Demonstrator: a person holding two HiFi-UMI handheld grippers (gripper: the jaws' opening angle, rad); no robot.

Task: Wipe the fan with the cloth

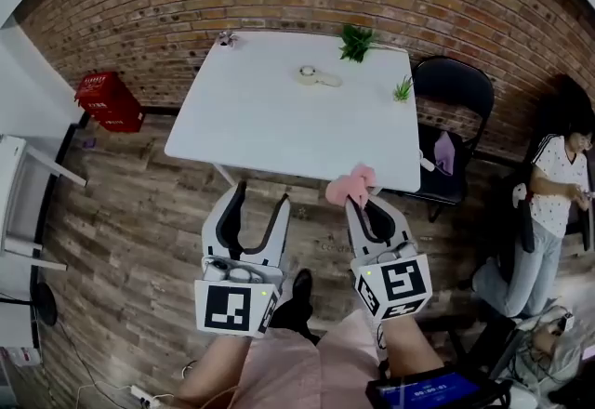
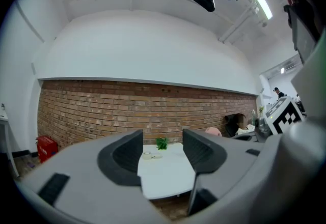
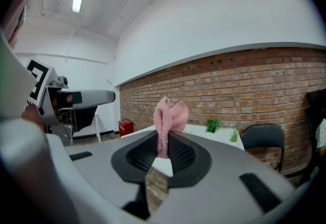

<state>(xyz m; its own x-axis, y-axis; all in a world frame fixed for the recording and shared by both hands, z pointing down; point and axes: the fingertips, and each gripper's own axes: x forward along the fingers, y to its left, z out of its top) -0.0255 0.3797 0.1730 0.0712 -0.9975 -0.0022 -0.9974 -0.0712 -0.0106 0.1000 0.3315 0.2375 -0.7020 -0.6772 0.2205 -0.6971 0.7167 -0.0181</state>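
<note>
Both forearms reached forward from the bottom of the head view, side by side over the wooden floor (image 1: 121,240), short of the near edge of the white desk (image 1: 279,124); the left tongs (image 1: 260,195) pointed about level at the desk, the right tongs (image 1: 364,204) tipped slightly down, close to the near right corner; the hands themselves were hidden behind the marker cubes.

A small object (image 1: 224,39) at the desk's far left corner was too small to identify; a pale ring-shaped thing (image 1: 309,74) near the far edge could not be named with certainty; a person (image 1: 556,198) stood at the right rim of the head view, partly cut off.

In the left gripper view the left tongs (image 2: 163,139) stood moderately apart with nothing between the jaws, only the desk (image 2: 168,177) and a green plant (image 2: 162,143) showing through the gap; in the right gripper view the right tongs (image 3: 163,147) were pinched narrow on the pink cloth (image 3: 169,115), which bunched upward above the jaws; from the head view the cloth (image 1: 350,184) hung just over the desk's near edge; a black chair (image 1: 453,86) stood beyond the right edge.
</note>
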